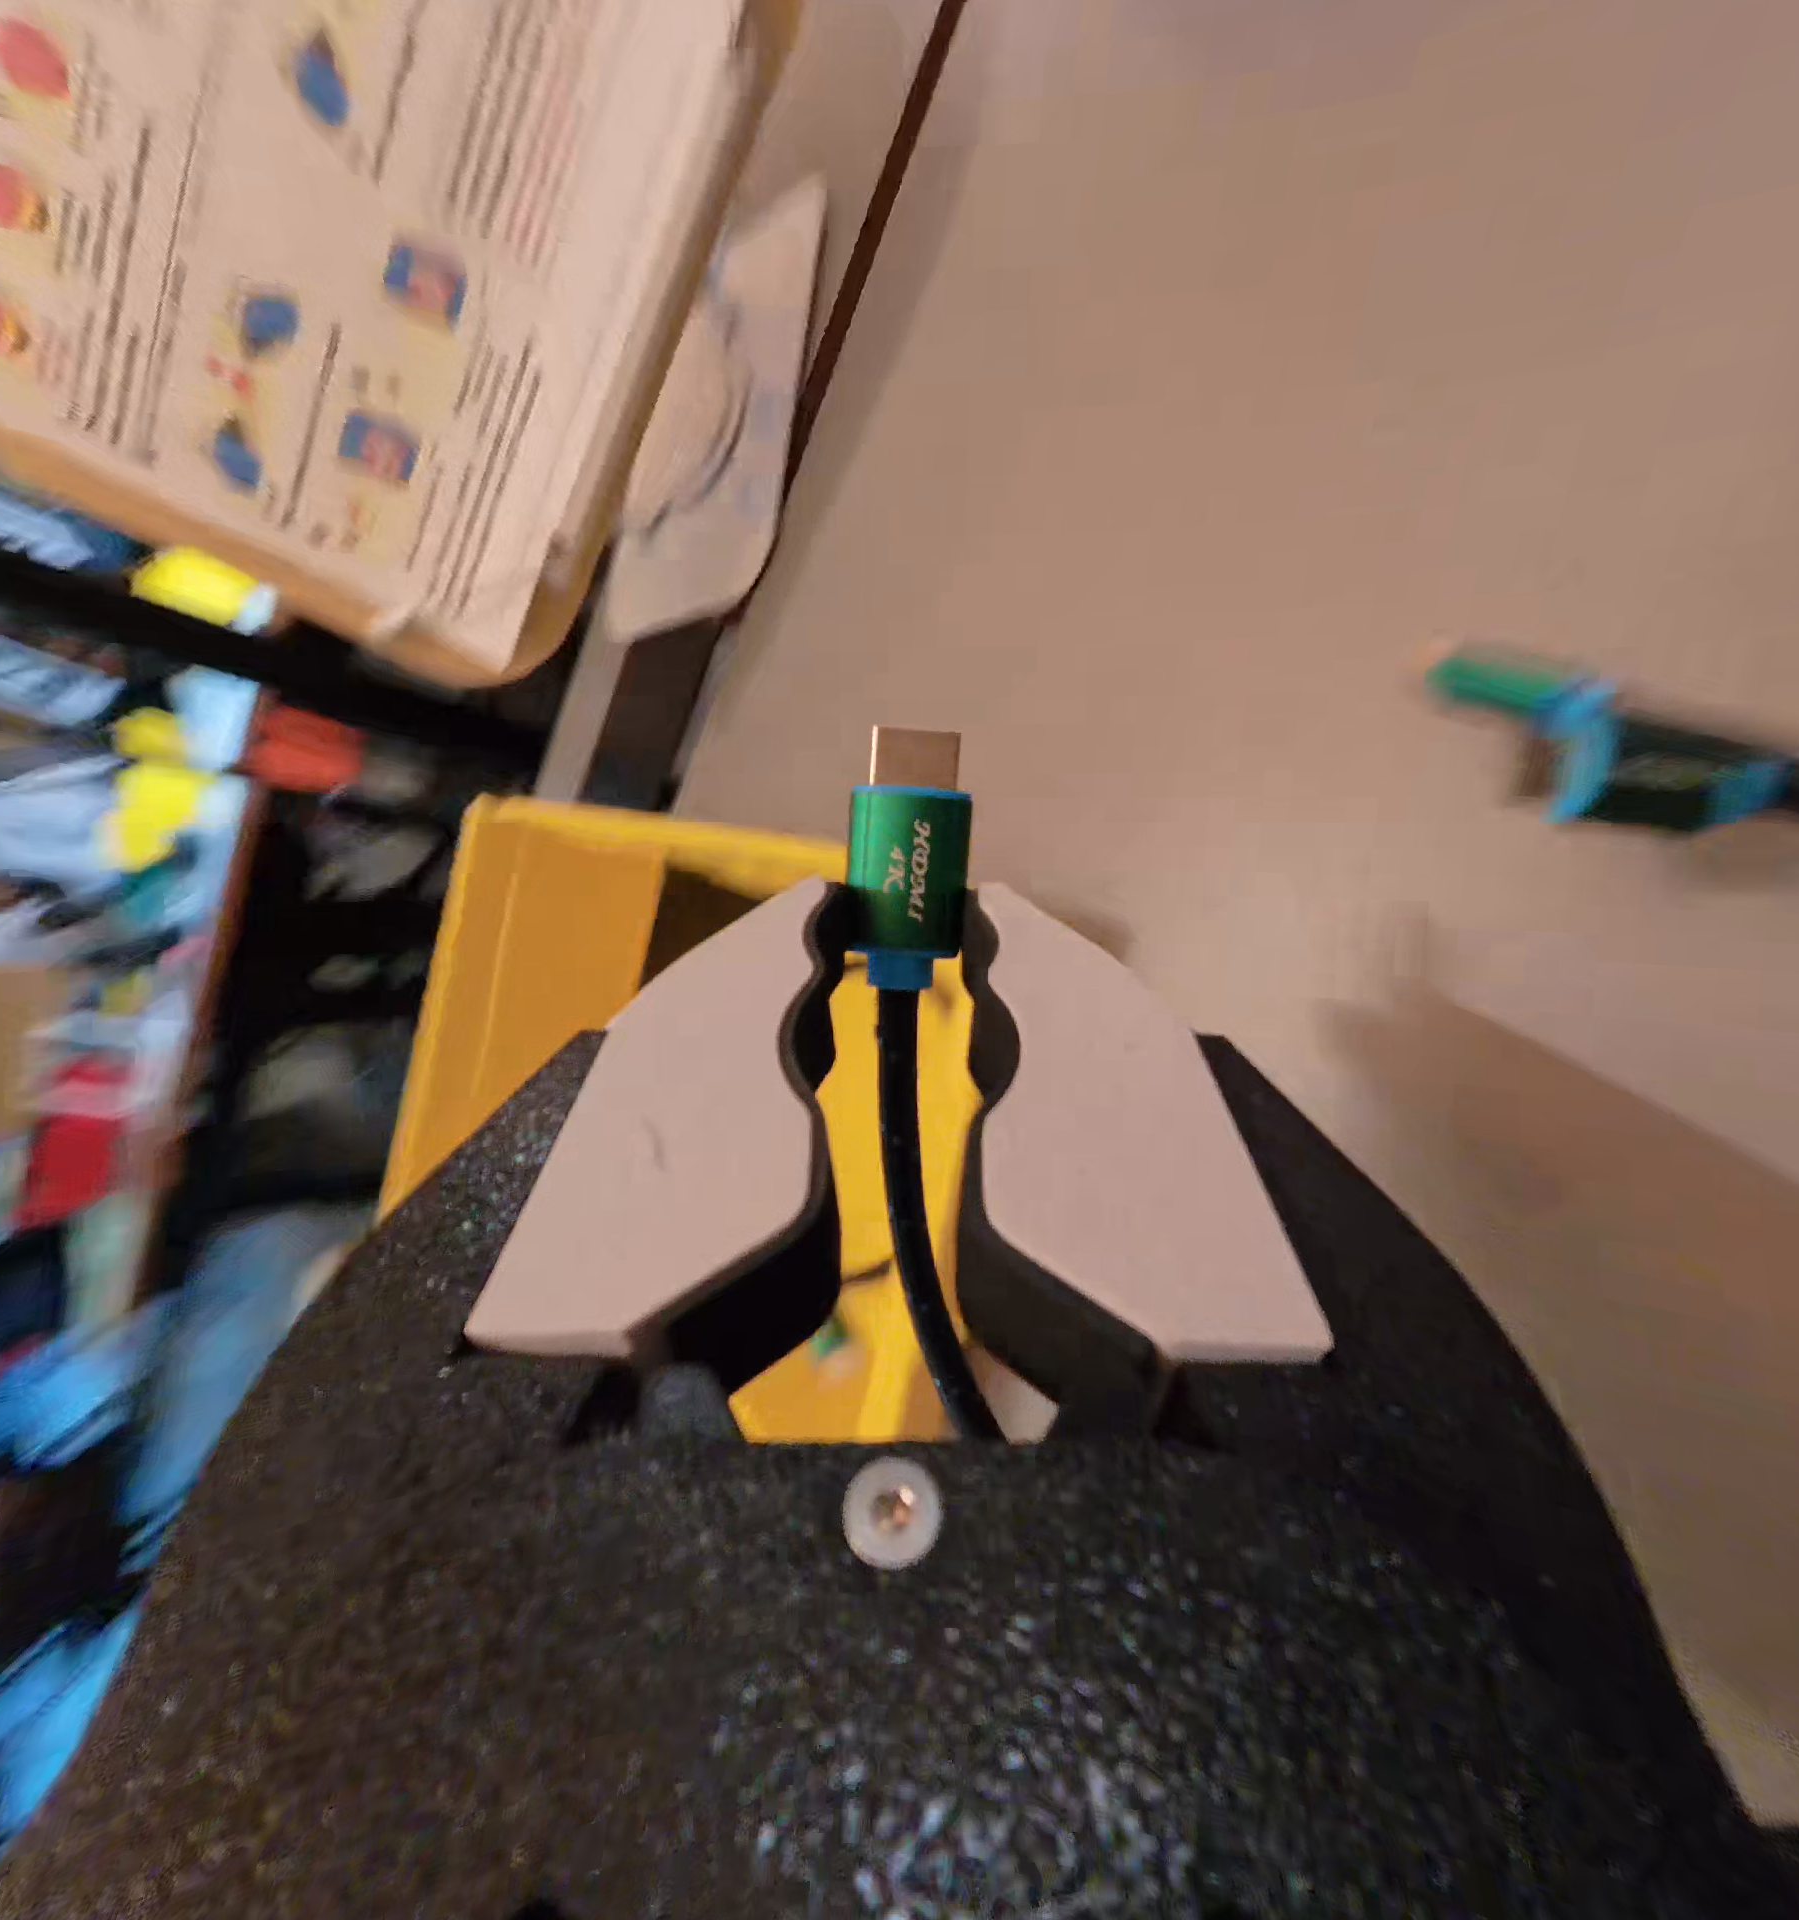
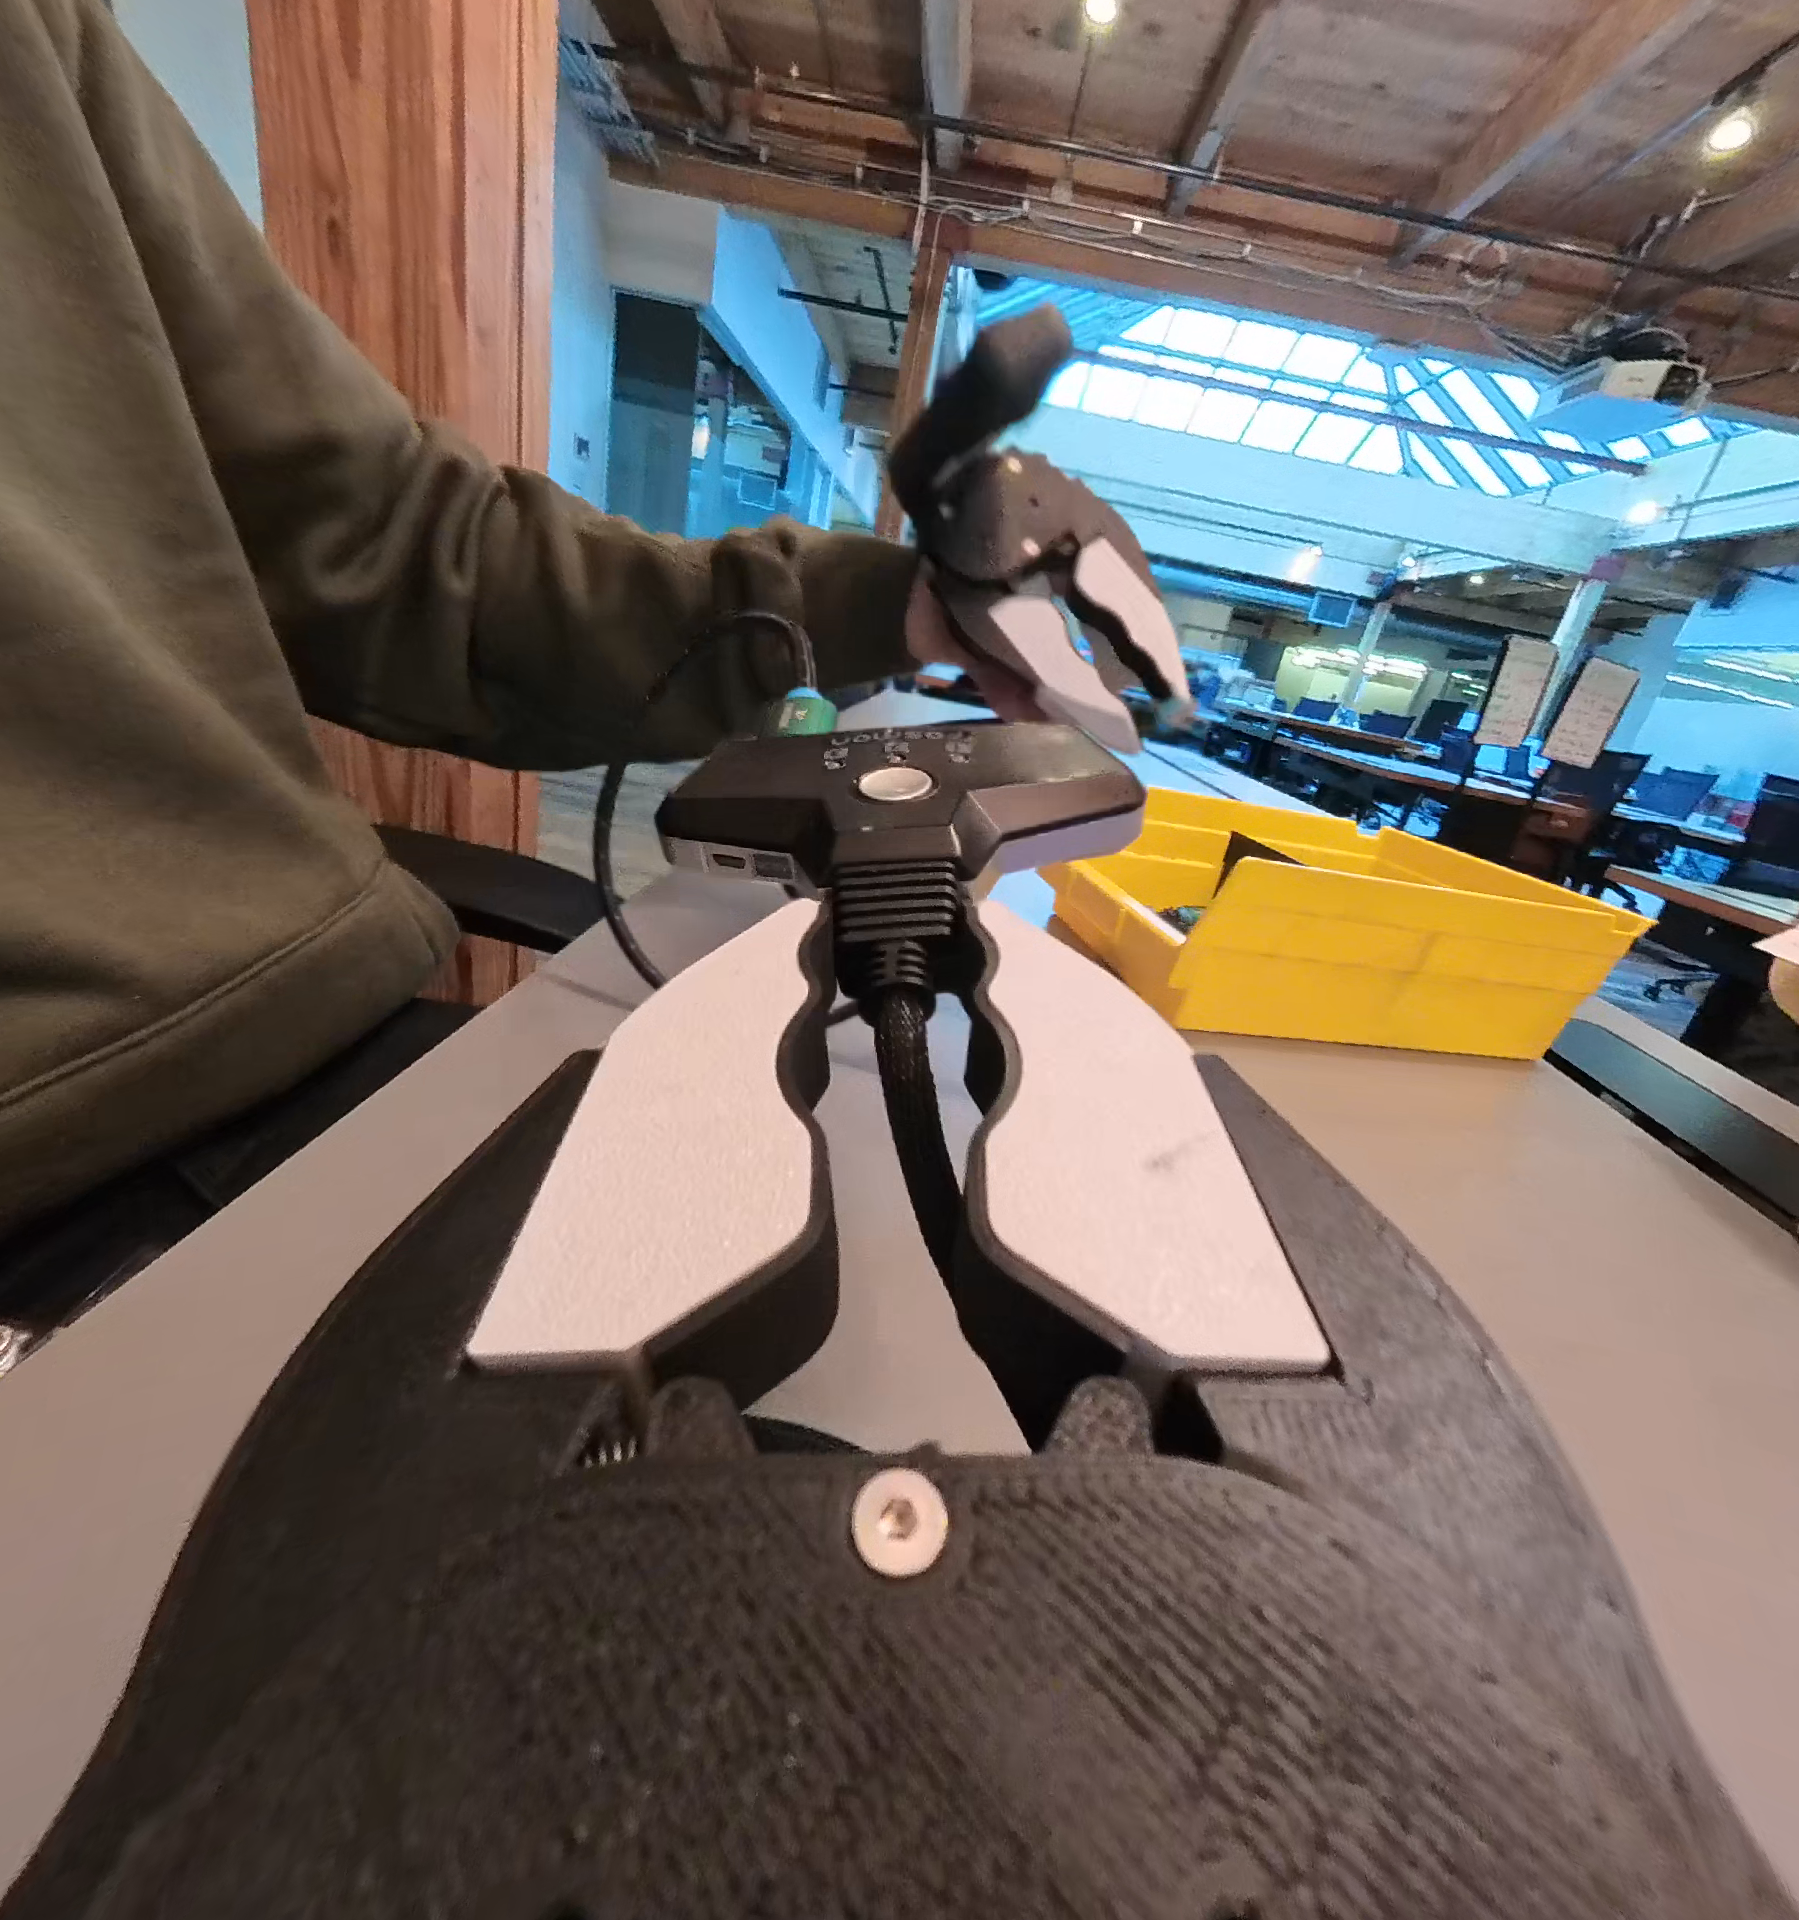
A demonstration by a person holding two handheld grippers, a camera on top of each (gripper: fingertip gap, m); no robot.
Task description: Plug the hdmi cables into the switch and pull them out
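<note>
In the left wrist view my left gripper point(image 1: 905, 906) is shut on a green HDMI plug point(image 1: 907, 868). Its metal tip sticks out past the fingertips and its black cable point(image 1: 910, 1195) runs back between the fingers. A second, blurred green and blue plug point(image 1: 1497, 691) shows at the right. In the right wrist view my right gripper point(image 2: 895, 930) is shut on the ribbed cable neck of the black switch point(image 2: 905, 790) and holds it above the table. A green plug point(image 2: 796, 717) sits in the switch's far left side. The left gripper point(image 2: 1149, 717) hovers just behind the switch.
A yellow bin point(image 2: 1394, 935) stands on the grey table point(image 2: 1549, 1195) to the right of the switch; it also shows behind the left gripper point(image 1: 542, 935). A person's olive sleeve point(image 2: 199, 623) fills the left. A printed cardboard box point(image 1: 303, 260) and cluttered shelves point(image 1: 95, 831) lie left.
</note>
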